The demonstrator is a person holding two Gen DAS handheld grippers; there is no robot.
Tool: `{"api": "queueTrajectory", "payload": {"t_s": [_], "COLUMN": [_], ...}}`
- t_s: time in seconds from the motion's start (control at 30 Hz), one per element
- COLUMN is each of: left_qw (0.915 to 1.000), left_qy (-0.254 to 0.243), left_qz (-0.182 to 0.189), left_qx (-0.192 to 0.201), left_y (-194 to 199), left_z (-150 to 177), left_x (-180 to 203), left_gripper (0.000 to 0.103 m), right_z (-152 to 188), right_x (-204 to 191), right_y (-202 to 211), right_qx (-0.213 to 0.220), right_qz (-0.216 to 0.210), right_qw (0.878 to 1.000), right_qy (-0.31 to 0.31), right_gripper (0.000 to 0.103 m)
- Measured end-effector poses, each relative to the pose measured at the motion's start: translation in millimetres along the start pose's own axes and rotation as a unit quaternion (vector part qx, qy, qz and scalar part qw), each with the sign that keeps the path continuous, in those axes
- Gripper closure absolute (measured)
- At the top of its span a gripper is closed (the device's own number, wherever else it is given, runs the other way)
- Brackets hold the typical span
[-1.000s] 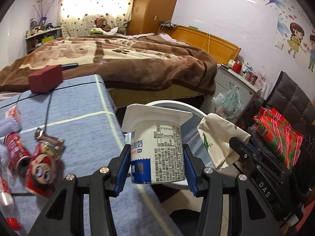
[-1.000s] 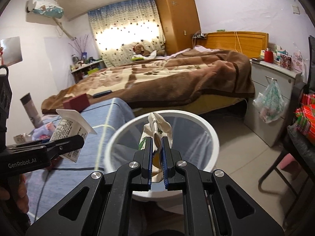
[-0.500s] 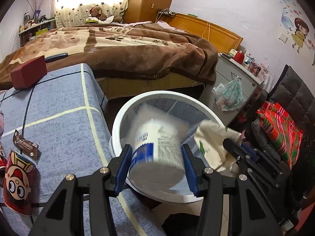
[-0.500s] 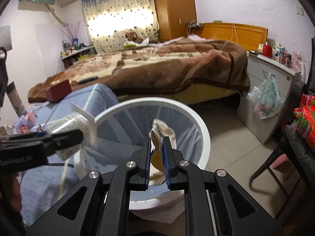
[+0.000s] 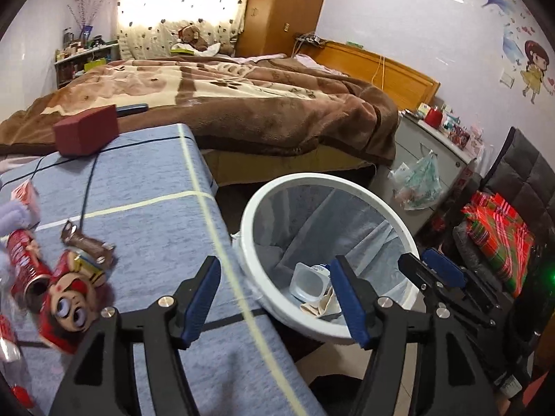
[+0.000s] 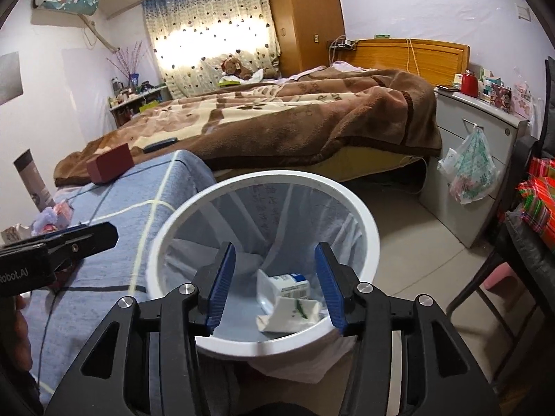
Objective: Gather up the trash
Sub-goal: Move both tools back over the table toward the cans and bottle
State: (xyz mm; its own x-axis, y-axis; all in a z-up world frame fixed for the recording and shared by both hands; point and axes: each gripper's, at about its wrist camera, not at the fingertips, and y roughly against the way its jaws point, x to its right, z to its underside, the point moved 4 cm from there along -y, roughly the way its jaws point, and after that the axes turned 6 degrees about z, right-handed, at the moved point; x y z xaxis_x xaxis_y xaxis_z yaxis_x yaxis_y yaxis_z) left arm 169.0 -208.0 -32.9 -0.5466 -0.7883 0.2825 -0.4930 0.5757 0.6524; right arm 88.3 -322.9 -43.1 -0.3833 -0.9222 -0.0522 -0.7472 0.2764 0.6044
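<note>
A white bin (image 5: 250, 232) (image 6: 166, 225) with a clear liner stands on the floor by the table's corner. Inside it lie a white yogurt cup (image 5: 308, 282) (image 6: 286, 282) and a crumpled pale paper wrapper (image 5: 322, 306) (image 6: 291, 315). My left gripper (image 5: 274, 275) hovers over the bin's near-left rim, its jaws opening with nothing between them. My right gripper (image 6: 274, 260) hangs above the bin's near side, its jaws also opening and empty. On the blue tablecloth (image 5: 156, 228) lie red cans (image 5: 24, 263), a cartoon-face can (image 5: 69, 298) and a brown wrapper (image 5: 86, 242).
A dark red box (image 5: 86, 131) and a black cable (image 5: 88, 187) lie on the table. The bed with a brown blanket (image 5: 260, 111) is behind the bin. A grey cabinet with a hanging plastic bag (image 6: 468, 170) and a chair with plaid cloth (image 5: 499, 232) stand to the right.
The yogurt cup left my left gripper and dropped into the bin. The paper wrapper fell from my right gripper into the bin. Both pairs of jaws opened.
</note>
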Motion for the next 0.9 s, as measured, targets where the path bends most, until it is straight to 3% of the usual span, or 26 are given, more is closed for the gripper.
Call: {"api": "queueTrajectory", "payload": {"t_s": [0.27,0.57,0.9], "left_qw": [0.9990,0.9940,0.9813], "left_qy": [0.012,0.048,0.100], "left_qz": [-0.031,-0.076,-0.141], "left_qx": [0.030,0.063,0.083], "left_y": [39,88,133], "left_z": [10,28,58], "left_x": [-23,-65,-124], "left_gripper": [0.035,0.032,0.030], "right_z": [-2,-3,5], "right_x": [-21,-63,-114], "right_y": [10,30,26], "right_qx": [0.010,0.020,0.008], "right_qz": [-0.023,-0.084,-0.123], "right_qw": [1.000,0.996,0.992], "right_qy": [-0.003,0.002,0.040], "right_gripper": [0.054,0.054,0.050]}}
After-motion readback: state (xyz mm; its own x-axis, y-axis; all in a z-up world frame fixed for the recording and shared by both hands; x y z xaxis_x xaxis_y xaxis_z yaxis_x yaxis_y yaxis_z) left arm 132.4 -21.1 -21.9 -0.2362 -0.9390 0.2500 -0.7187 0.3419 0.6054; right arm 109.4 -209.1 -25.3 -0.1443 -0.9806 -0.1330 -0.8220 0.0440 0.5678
